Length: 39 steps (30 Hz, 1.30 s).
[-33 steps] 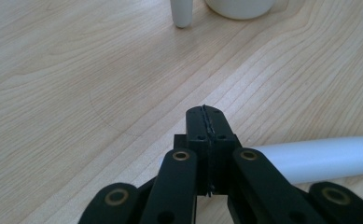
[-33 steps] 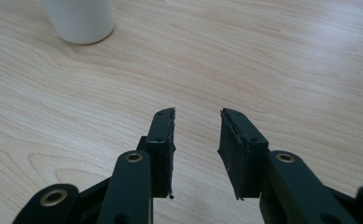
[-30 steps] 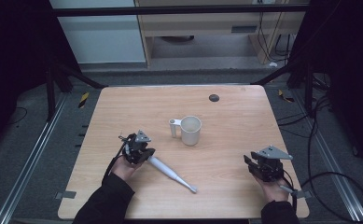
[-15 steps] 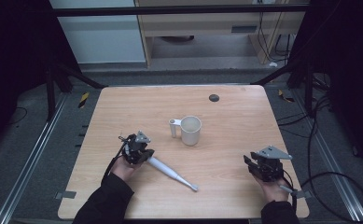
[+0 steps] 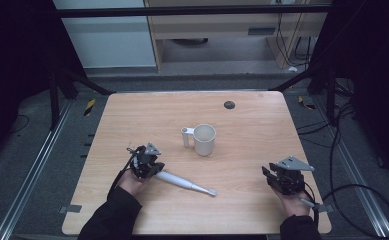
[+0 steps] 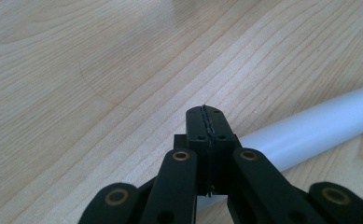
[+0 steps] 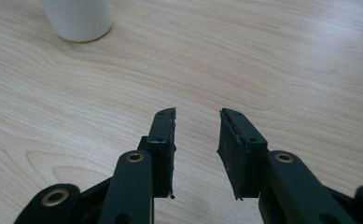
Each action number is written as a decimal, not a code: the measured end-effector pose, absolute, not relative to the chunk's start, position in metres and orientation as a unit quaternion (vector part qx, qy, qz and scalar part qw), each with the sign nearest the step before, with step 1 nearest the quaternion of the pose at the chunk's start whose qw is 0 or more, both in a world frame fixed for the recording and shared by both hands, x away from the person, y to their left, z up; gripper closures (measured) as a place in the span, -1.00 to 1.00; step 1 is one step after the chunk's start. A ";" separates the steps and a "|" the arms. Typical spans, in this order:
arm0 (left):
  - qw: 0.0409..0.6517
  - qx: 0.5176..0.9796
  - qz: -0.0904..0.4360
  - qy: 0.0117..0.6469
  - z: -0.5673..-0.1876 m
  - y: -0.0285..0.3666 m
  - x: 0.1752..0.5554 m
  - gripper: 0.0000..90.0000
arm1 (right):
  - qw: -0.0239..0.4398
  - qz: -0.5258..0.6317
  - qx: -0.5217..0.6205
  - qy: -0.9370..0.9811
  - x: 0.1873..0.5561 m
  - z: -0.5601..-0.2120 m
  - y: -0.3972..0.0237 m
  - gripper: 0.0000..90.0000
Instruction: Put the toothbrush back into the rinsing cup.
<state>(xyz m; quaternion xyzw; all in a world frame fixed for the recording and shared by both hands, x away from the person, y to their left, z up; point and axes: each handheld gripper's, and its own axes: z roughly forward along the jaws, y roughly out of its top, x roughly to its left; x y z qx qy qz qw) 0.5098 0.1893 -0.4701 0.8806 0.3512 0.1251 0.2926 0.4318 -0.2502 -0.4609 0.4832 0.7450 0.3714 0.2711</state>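
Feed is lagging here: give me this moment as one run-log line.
left tongs: shut, empty, beside toothbrush | right tongs: jaws apart, empty, over bare table | mug: upright, mid-table, untouched

Black sleeves [image 5: 107, 215]; black tongs [image 7: 197, 140], brass-ringed pivots; grey three-cornered top plate [image 5: 292, 163].

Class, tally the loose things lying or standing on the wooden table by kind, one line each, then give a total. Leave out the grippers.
White mug: 1
White electric toothbrush: 1
Small dark disc: 1
Total: 3
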 end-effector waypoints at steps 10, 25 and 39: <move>0.288 0.885 0.121 0.346 -0.470 0.190 0.503 0.99 | 0.271 0.371 0.486 0.743 0.431 -0.461 -0.252 0.47; 0.279 0.892 0.118 0.335 -0.471 0.191 0.494 0.99 | 0.271 0.370 0.486 0.744 0.432 -0.461 -0.252 0.48; 0.276 0.896 0.113 0.328 -0.471 0.191 0.484 0.99 | 0.271 0.370 0.485 0.744 0.432 -0.461 -0.254 0.48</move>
